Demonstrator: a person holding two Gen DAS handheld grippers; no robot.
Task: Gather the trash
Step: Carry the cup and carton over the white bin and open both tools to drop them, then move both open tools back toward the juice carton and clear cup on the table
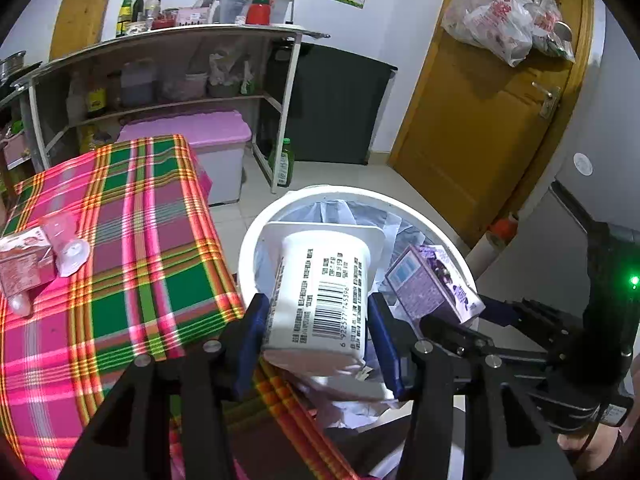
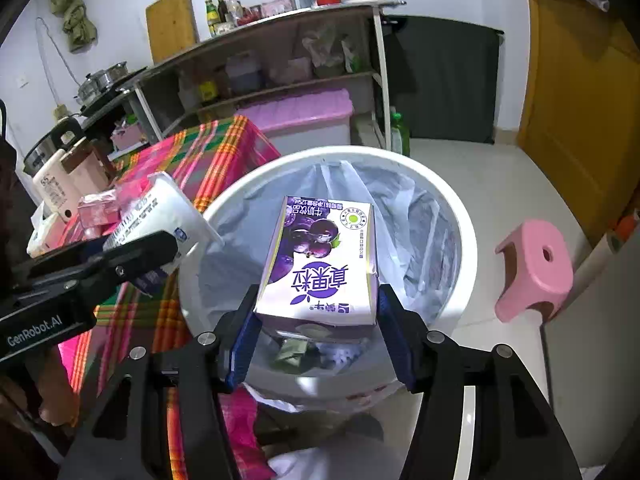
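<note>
My left gripper [image 1: 318, 330] is shut on a white yogurt cup [image 1: 320, 292] with a barcode, held over the rim of the white trash bin [image 1: 248, 256]. Its blue pads press the cup's sides. My right gripper [image 2: 316, 320] is shut on a purple and white milk drink carton [image 2: 320, 264], held above the bin [image 2: 464, 236], which has a white bag liner [image 2: 404, 208]. The carton [image 1: 436, 284] also shows at the right in the left wrist view, and the cup [image 2: 160, 216] at the left in the right wrist view. Some scraps lie in the bin's bottom.
The plaid-clothed table [image 1: 140, 240] stands left of the bin, with a pink carton [image 1: 24, 264] and small plastic cups [image 1: 70, 248] on it. A pink stool [image 2: 536, 268] sits on the floor at right. A shelf unit [image 1: 168, 80] and yellow door [image 1: 480, 120] stand behind.
</note>
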